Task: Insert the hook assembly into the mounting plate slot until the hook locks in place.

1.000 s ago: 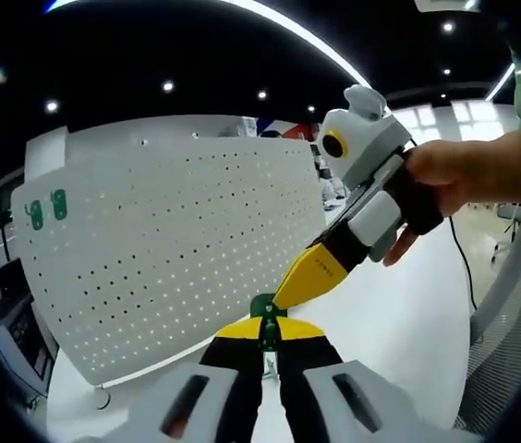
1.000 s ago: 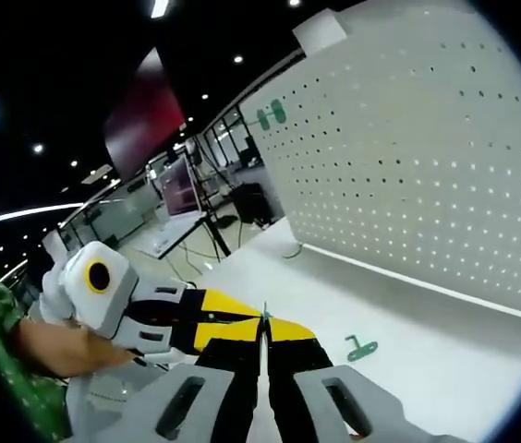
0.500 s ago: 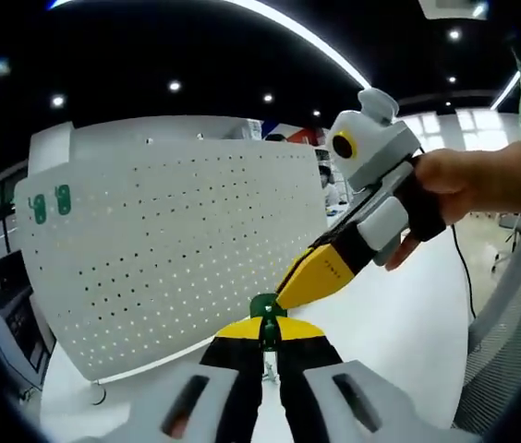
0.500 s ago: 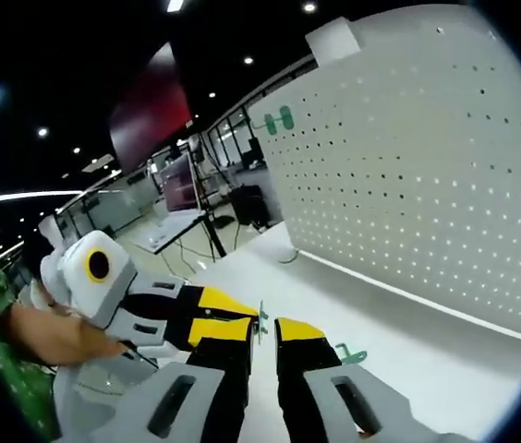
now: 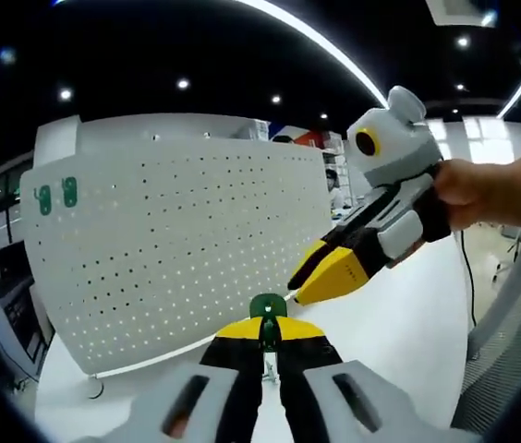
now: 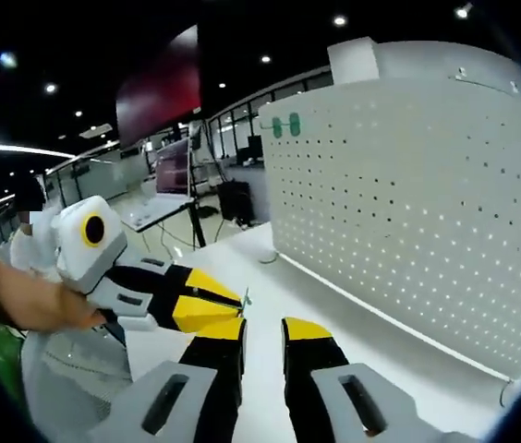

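A small green hook (image 5: 268, 305) stands up between the yellow tips of my left gripper (image 5: 268, 325), which is shut on it. The white perforated mounting plate (image 5: 177, 240) stands upright behind it, with two green hooks (image 5: 57, 196) fixed at its top left corner. My right gripper (image 5: 296, 289) comes in from the right, just above and right of the hook and not touching it, held by a person's hand (image 5: 491, 189). In the right gripper view my right gripper (image 6: 263, 328) is open with nothing between its fingers. The left gripper (image 6: 239, 306) lies to its left, holding the thin green hook (image 6: 245, 297). The mounting plate (image 6: 408, 212) rises on the right.
The plate stands on a white table (image 5: 399, 323). A grey mesh chair (image 5: 514, 323) is at the table's right edge. A desk with monitors (image 6: 173, 175) stands beyond the far end of the table. A thin cable (image 5: 97, 388) loops at the plate's foot.
My right gripper has opened, let go of the green hook and drawn back to the right. My left gripper keeps the hook. Both views have shifted slightly.
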Demonstrator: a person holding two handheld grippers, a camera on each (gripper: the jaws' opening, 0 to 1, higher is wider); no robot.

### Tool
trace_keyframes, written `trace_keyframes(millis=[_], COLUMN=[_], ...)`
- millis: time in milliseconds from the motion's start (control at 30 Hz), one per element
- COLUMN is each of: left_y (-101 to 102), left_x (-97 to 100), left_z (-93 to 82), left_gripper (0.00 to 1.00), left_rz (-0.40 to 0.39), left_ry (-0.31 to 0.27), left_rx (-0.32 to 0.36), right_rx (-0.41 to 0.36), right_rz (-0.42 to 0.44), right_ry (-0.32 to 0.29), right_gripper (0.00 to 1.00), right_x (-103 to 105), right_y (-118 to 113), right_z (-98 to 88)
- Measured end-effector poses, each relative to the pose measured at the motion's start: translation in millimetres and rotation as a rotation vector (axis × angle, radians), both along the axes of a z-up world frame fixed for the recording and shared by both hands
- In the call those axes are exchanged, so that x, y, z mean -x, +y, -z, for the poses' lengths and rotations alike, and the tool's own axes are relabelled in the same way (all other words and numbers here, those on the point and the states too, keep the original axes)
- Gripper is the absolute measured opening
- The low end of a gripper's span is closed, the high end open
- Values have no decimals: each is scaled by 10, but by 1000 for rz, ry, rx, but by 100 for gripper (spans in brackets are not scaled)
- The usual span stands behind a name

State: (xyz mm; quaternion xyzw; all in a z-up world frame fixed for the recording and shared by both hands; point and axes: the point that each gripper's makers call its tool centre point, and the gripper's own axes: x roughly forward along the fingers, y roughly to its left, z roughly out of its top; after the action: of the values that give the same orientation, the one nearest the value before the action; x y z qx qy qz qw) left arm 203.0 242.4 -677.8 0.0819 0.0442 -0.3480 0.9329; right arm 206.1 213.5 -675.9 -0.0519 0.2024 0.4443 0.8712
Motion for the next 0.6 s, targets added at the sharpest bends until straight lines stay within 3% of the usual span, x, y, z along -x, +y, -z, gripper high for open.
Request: trace_keyframes(millis=[300, 600], left_y=[19, 21], left_x=[-15, -18], left_z=[9, 22], left_gripper=[4, 4], left_rz=[-9, -11], left_ry=[11, 20], left_rx=[11, 14], right_rx=[-4, -22], right_rz=[45, 90], right_ry=[6, 18], right_gripper=[25, 51], right_x=[18, 16], right_y=[-133, -220], right_z=[89, 101])
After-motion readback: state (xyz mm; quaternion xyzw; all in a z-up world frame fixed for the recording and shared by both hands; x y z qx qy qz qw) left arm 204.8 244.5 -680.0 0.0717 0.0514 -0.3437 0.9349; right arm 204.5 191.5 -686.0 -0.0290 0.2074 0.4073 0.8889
